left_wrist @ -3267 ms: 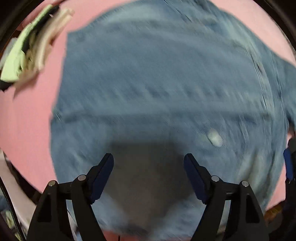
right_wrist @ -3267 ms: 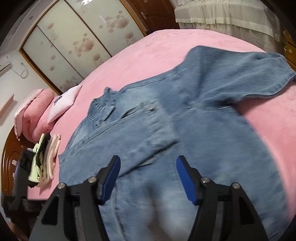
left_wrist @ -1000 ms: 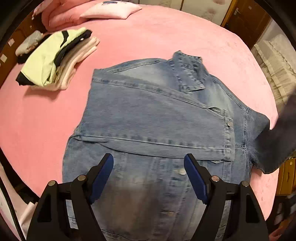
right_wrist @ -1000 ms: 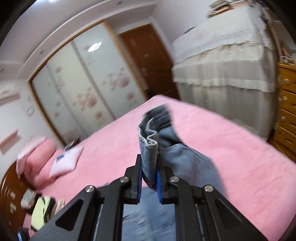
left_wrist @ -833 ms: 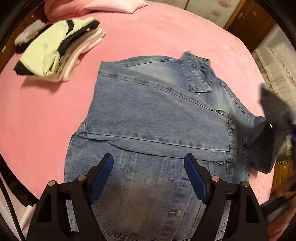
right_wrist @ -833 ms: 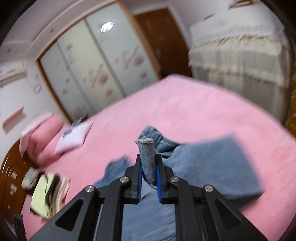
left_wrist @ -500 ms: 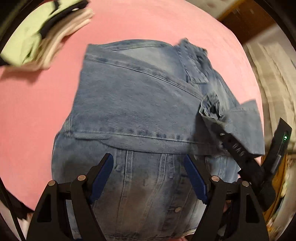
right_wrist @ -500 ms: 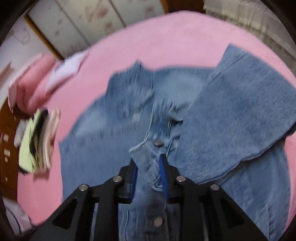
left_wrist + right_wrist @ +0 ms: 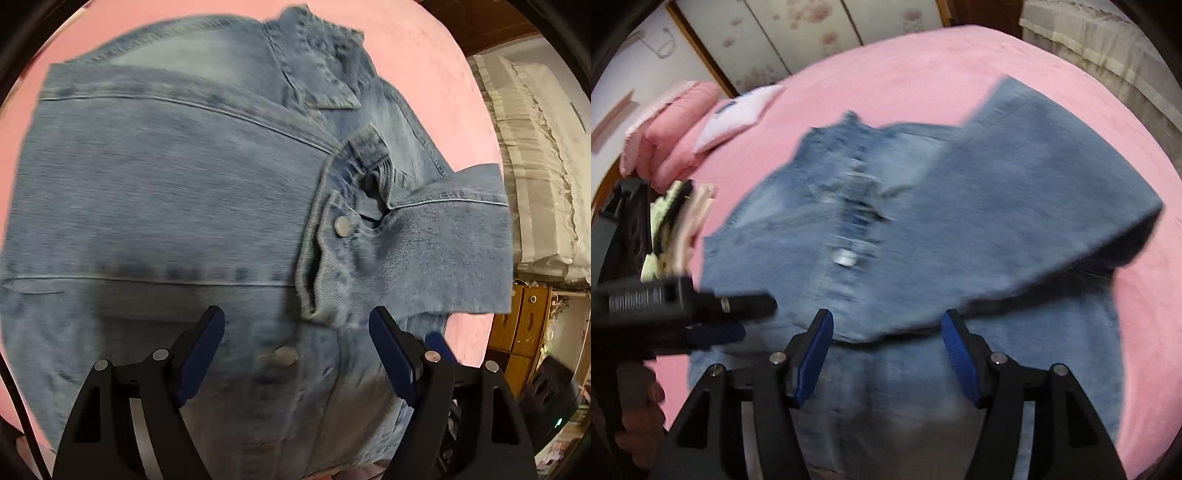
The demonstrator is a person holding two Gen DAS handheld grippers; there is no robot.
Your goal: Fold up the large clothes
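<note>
A blue denim jacket [image 9: 166,206] lies front up on the pink bed [image 9: 436,59], collar [image 9: 317,62] at the far end. Its right sleeve [image 9: 450,243] is folded in across the chest, cuff near a metal button [image 9: 341,226]. My left gripper [image 9: 297,354] is open and empty just above the jacket's lower front. In the right wrist view the jacket [image 9: 886,240] fills the middle, the folded sleeve [image 9: 1034,199] lying over it. My right gripper [image 9: 886,354] is open and empty above the lower front. The left gripper [image 9: 713,317] shows at the left edge there.
A stack of folded clothes [image 9: 679,221] sits on the bed to the left of the jacket. Pink pillows [image 9: 676,125] and a white cushion [image 9: 738,114] lie at the head. A draped white cover [image 9: 535,166] and wooden drawers [image 9: 524,325] stand beyond the bed's right edge.
My right gripper carried the right sleeve over the chest, opened and let it drop there. Both grippers have come down closer to the jacket.
</note>
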